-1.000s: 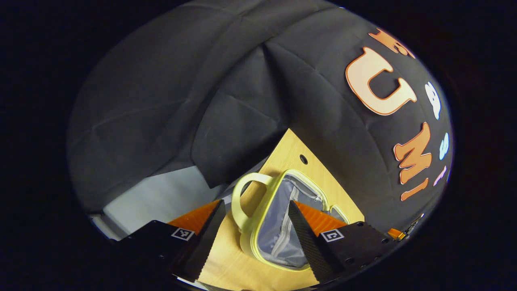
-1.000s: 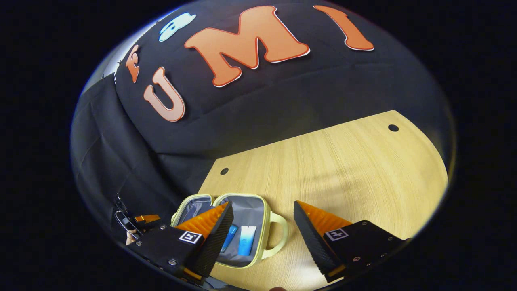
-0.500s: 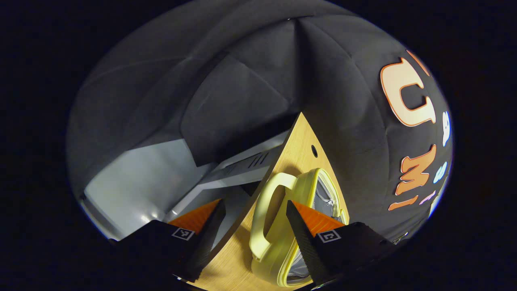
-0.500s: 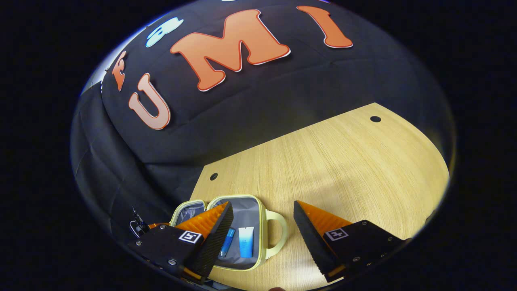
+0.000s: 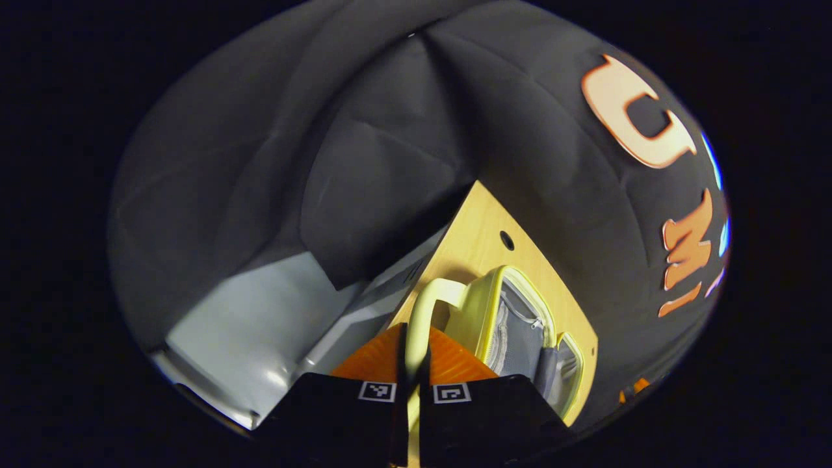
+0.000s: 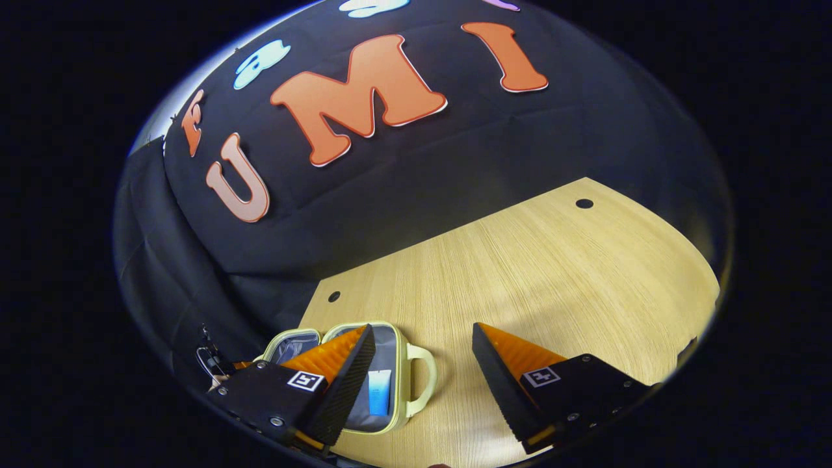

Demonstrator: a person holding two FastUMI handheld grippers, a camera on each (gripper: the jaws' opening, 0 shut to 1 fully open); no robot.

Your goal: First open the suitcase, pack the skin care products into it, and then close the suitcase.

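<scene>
Left tongs around suitcase handle

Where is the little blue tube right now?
In the right gripper view, the blue tube lies inside the open yellow suitcase, at the table's near left corner, just right of the right claw's left finger.

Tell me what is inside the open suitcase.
In the right gripper view, the suitcase lies open on the table, and one blue-and-white tube rests on its grey lining. The right tool has a finger that covers the rest of the interior, so anything else there stays hidden.
</scene>
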